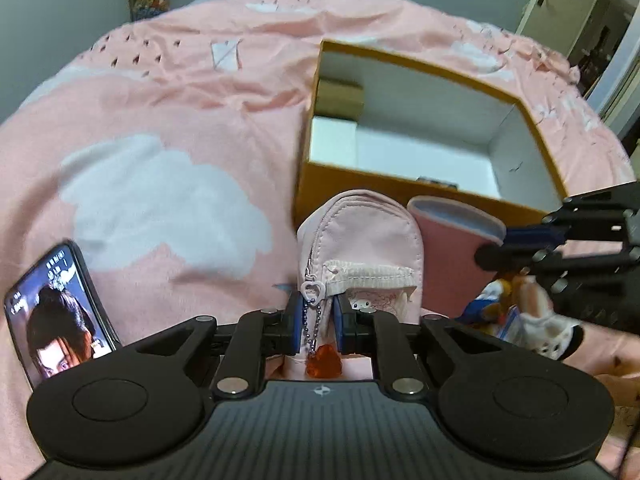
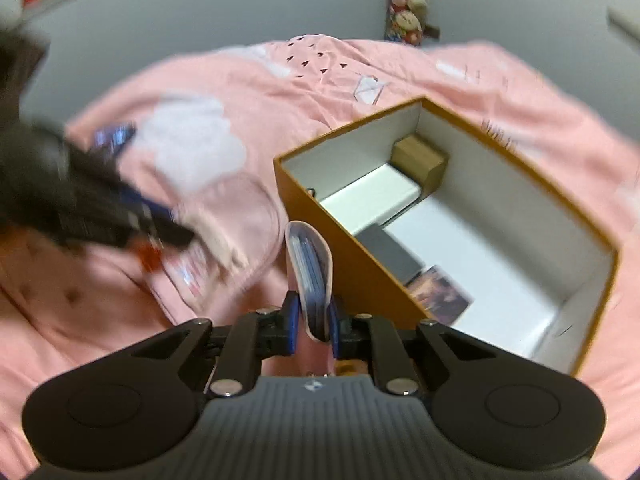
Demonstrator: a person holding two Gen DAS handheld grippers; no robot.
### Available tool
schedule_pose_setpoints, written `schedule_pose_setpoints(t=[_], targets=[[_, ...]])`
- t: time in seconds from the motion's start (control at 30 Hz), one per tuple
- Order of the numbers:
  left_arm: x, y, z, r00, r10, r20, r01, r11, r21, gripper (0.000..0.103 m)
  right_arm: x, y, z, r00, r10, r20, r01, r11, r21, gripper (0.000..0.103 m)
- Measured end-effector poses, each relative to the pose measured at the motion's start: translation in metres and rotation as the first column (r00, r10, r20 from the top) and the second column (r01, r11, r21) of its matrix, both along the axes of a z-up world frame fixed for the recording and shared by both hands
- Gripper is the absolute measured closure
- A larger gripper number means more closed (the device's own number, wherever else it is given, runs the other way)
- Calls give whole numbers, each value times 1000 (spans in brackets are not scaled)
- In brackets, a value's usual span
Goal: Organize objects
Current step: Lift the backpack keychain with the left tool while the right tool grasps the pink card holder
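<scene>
Left tongs (image 1: 316,322) clamp a soft pink fabric pouch (image 1: 360,252); right tongs (image 2: 312,322) pinch a curved pink sleeve (image 2: 310,268) beside the rigid orange cardboard box (image 2: 352,256), centre frame.

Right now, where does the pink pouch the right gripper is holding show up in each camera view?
Left wrist view: the pink pouch sits right of centre, beside the small pink backpack, pinched by the right gripper coming in from the right edge.
Right wrist view: the pouch stands bottom centre, clamped between the blue fingers.
Shared landmark: the open orange box, just behind the pouch in both.
</scene>
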State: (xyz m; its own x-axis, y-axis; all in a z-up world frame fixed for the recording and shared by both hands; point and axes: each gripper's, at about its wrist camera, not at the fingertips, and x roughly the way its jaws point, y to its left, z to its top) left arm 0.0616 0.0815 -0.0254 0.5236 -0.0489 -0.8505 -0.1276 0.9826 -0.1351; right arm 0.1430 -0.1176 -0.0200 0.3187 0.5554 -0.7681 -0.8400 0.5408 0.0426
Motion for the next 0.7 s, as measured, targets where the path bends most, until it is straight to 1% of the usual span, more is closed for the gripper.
schedule_pose_setpoints(t=[0.07, 0.17, 0.27, 0.33, 0.37, 0.4, 0.43, 0.5, 0.57, 0.7], targets=[[4, -3, -8, 1000, -5, -16, 5, 1000, 21, 86, 8, 0, -10, 997, -24, -70, 25, 1000, 13, 87], [10, -6, -19, 999, -9, -51, 11, 999, 30, 85, 22, 2, -34, 986, -81, -143, 82, 997, 4, 87], [15, -4, -26, 997, 13, -79, -9, 999, 47, 79, 27, 0, -46, 976, -133, -171, 140, 990, 34, 85], [18, -3, -29, 995, 18, -95, -14, 999, 47, 77, 27, -2, -50, 967, -166, -195, 177, 984, 38, 79], [19, -3, -30, 995, 17, -101, -12, 999, 49, 75, 26, -3, -52, 961, -184, -204, 196, 980, 37, 77], [21, -4, -31, 994, 17, -109, -12, 999, 51, 74, 23, -4, -55, 960, -194, -202, 206, 978, 38, 72], [22, -4, -33, 993, 16, -115, -10, 999, 52, 73, 20, -3, -56, 960, -204, -191, 215, 976, 37, 68], [25, -7, -35, 992, 10, -127, -3, 998, 58, 69, 15, -4, -56, 959, -227, -168, 235, 972, 27, 68], [26, -9, -37, 992, 8, -129, 1, 998, 70, 68, 12, -5, -57, 954, -254, -159, 260, 966, 15, 66], [29, -11, -38, 991, 4, -133, 7, 997, 82, 67, 8, -6, -70, 936, -293, -194, 293, 956, -29, 66]])
